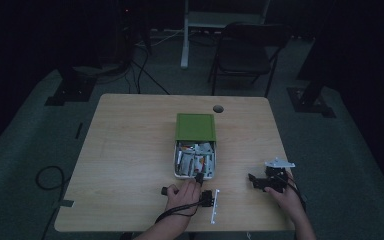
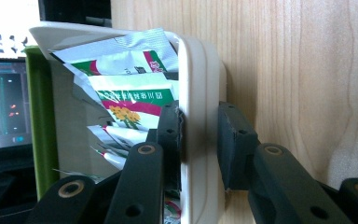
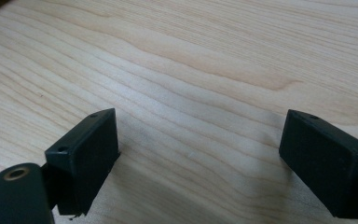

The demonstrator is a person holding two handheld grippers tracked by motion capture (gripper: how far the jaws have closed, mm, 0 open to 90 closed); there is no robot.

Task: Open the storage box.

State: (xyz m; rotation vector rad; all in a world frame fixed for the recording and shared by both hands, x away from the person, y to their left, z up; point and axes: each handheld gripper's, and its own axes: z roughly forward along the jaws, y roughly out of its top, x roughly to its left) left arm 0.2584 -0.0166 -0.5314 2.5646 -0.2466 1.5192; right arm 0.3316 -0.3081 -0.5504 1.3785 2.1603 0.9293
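High view: white box (image 1: 194,160) at table (image 1: 130,150) centre, long axis running from near edge to far edge, green lid (image 1: 195,126) over far half, packets (image 1: 196,156) in open near half. Left hand-held gripper (image 1: 198,178) at near wall; right hand-held gripper (image 1: 254,181) well apart on its right.

Left gripper view: left hand-held gripper (image 2: 200,140) clenched on box (image 2: 198,93) wall, one jaw inside among packets (image 2: 130,93), other outside.

Right gripper view: right hand-held gripper (image 3: 196,154) released, jaws wide over bare table (image 3: 191,60).

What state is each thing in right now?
White box: open, full of packets, near wall clamped.
Green lid: off, lying against the box's far end.
Packets: loose inside the box.
Left gripper: shut on the box wall.
Right gripper: open, over bare table.
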